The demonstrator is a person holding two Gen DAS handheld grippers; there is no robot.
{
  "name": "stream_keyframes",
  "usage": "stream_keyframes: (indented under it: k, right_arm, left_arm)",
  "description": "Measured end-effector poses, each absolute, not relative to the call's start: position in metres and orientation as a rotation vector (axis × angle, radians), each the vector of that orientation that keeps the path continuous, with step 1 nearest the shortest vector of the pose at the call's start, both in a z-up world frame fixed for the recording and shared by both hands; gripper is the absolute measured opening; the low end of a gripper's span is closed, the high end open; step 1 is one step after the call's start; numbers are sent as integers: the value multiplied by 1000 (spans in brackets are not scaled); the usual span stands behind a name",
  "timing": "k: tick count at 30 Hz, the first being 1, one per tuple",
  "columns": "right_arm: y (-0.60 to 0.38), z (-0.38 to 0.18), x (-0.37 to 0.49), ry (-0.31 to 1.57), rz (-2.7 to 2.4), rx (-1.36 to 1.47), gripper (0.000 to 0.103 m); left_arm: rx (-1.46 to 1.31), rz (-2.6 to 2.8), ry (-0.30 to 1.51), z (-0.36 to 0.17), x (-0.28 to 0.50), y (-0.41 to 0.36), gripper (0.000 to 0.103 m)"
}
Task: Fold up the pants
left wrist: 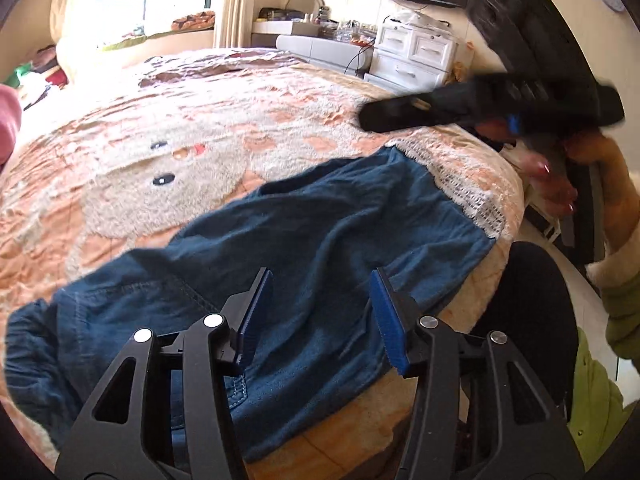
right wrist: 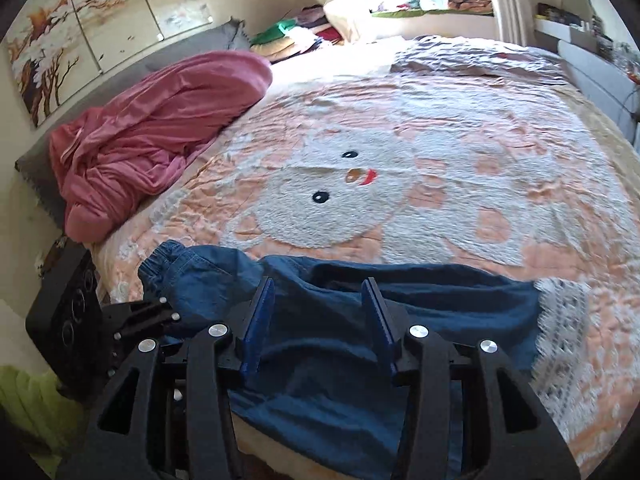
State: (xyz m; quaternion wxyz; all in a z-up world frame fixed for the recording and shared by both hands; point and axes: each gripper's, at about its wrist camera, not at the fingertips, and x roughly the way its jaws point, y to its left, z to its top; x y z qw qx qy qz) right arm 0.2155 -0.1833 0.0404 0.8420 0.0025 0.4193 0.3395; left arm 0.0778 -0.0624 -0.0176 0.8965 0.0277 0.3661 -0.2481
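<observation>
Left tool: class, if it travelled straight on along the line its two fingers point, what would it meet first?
Most likely the blue pants lying on the bedspread. The left tool stands open and angled down at the denim, nothing between its fingers; depth is uncertain.

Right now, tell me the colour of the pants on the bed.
Dark blue denim pants, clearest from the right wrist.
</observation>
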Motion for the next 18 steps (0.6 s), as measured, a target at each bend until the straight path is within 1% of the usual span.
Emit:
stream_keyframes:
  k: [3, 5, 12, 13, 14, 15, 17, 18]
  right_arm:
    - [-155, 23, 242, 996, 761, 23, 44]
    - [-145, 11, 254, 1061, 762, 34, 44]
    - [-129, -19, 274, 1186, 728, 51, 44]
    - [-126, -23, 276, 1196, 729, 44, 39]
    - [-123, -26, 278, 1198, 729, 33, 27]
    - [-118, -29, 280, 1191, 734, 23, 14]
    - [-112, -28, 283, 1161, 749, 1, 6]
    - [-110, -27, 285, 1139, 738, -13, 5]
  left_arm:
    - [88, -480, 778, -28, 80, -65, 32]
    - [94, -477, 788, -33, 79, -65, 31]
    - [127, -484, 811, -47, 80, -73, 31]
    - [126, -482, 816, -49, 80, -73, 31]
    - [122, -481, 819, -50, 81, -73, 31]
    - [118, -483, 821, -51, 81, -72, 31]
    - [112, -488, 820, -52, 81, -71, 31]
    - [105, -488, 822, -52, 82, -70, 31]
